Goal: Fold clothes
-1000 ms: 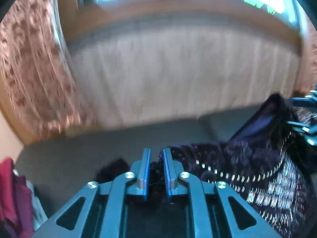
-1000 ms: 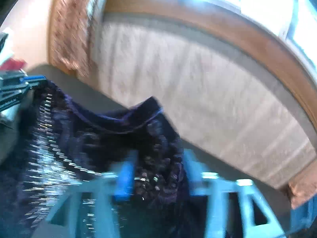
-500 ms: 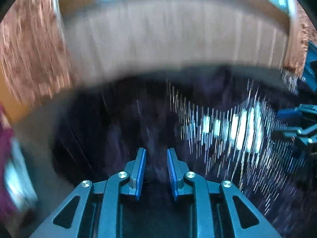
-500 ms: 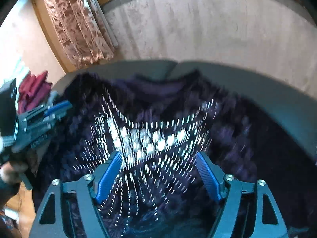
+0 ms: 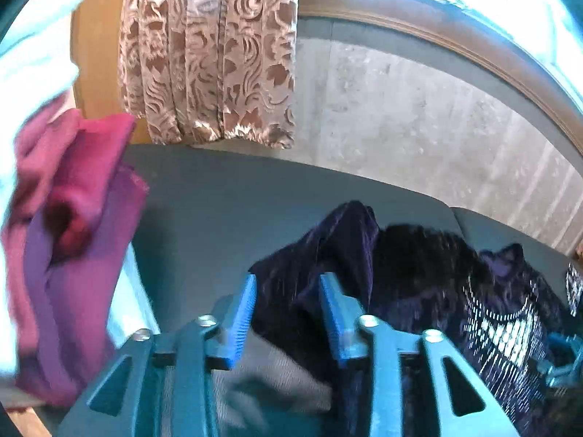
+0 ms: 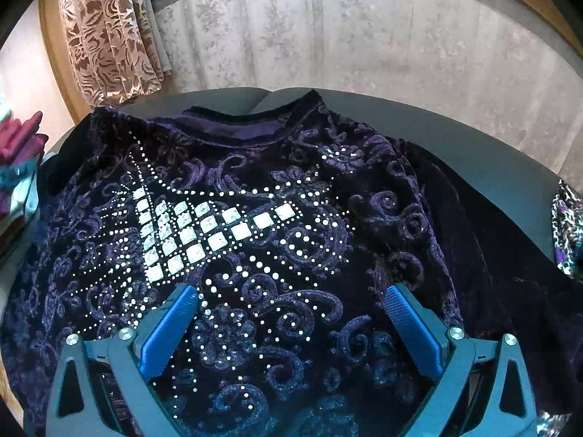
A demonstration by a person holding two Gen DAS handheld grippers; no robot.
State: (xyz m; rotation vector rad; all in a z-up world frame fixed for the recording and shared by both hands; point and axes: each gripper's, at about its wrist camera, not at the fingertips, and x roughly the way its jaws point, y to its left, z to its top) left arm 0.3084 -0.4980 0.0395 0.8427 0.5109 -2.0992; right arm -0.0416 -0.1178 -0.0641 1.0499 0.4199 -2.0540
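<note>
Velvet top (image 6: 255,255) lies beneath both opening grippers.

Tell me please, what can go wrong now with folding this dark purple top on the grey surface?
1. The left gripper is opening with a bunched sleeve of the purple top still between its fingers; the fabric may catch on a pad.
2. That sleeve lies crumpled, so the fold could come out uneven.
3. The right gripper, opening above the rhinestones, might snag them when it grips.
</note>
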